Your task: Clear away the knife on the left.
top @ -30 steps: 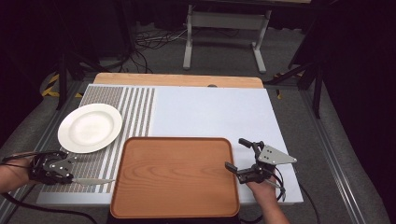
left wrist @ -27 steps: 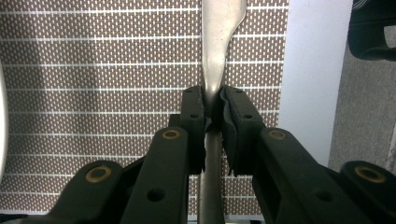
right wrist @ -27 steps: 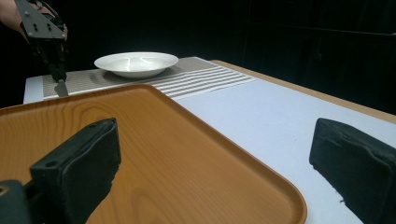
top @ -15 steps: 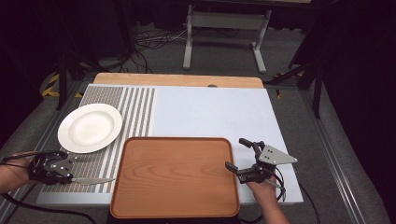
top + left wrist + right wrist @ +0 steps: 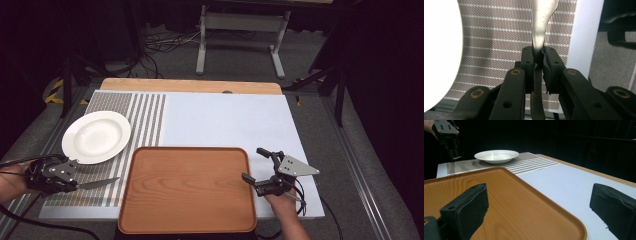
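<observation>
My left gripper [image 5: 75,183] hovers low over the striped placemat [image 5: 127,112] at the table's front left, shut on a silver table knife [image 5: 99,183]. The knife's blade points right toward the wooden tray [image 5: 187,192]. In the left gripper view the jaws [image 5: 537,53] clamp the knife [image 5: 540,22] edge-on, with the white plate [image 5: 439,50] at the left. My right gripper [image 5: 252,164] stands open at the tray's right edge with nothing between its pads [image 5: 471,202]. The white plate [image 5: 96,136] sits on the placemat behind the left gripper.
A pale grey mat [image 5: 225,120] covers the table to the right of the stripes. In the right gripper view the tray [image 5: 499,202] stretches ahead, with the plate [image 5: 496,155] and the left gripper [image 5: 449,140] beyond. Cables and a stand's legs [image 5: 240,40] lie on the floor behind the table.
</observation>
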Demonstrator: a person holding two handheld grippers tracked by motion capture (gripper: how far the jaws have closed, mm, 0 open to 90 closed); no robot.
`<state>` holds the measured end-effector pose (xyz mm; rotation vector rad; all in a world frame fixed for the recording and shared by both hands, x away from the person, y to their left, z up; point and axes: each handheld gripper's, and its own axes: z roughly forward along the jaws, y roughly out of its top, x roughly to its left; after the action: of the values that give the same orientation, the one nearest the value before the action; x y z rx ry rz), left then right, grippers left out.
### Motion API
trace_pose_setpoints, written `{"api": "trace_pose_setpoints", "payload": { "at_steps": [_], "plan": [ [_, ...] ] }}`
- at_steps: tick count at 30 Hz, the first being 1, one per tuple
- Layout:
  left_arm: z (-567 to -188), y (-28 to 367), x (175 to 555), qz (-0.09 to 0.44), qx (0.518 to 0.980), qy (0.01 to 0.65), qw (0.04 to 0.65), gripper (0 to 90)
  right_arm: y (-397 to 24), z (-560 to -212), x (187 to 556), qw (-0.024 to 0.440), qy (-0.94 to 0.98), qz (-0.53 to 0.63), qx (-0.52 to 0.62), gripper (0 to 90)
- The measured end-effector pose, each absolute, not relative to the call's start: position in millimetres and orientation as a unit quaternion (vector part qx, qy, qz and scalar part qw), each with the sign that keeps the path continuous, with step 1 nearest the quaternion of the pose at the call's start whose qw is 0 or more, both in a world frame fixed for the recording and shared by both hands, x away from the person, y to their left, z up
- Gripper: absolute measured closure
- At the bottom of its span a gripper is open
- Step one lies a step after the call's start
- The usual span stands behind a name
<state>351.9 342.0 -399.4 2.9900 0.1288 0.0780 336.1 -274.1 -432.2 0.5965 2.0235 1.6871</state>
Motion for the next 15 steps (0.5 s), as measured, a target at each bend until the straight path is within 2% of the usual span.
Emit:
{"api": "trace_pose_setpoints", "payload": {
  "at_steps": [15],
  "plan": [
    [-368.9, 323.2, 353.2, 0.01, 0.986, 0.112, 0.124, 80.0, -276.1, -431.1, 335.2, 0.22, 0.728, 0.613, 0.216, 2.6]
  ]
}}
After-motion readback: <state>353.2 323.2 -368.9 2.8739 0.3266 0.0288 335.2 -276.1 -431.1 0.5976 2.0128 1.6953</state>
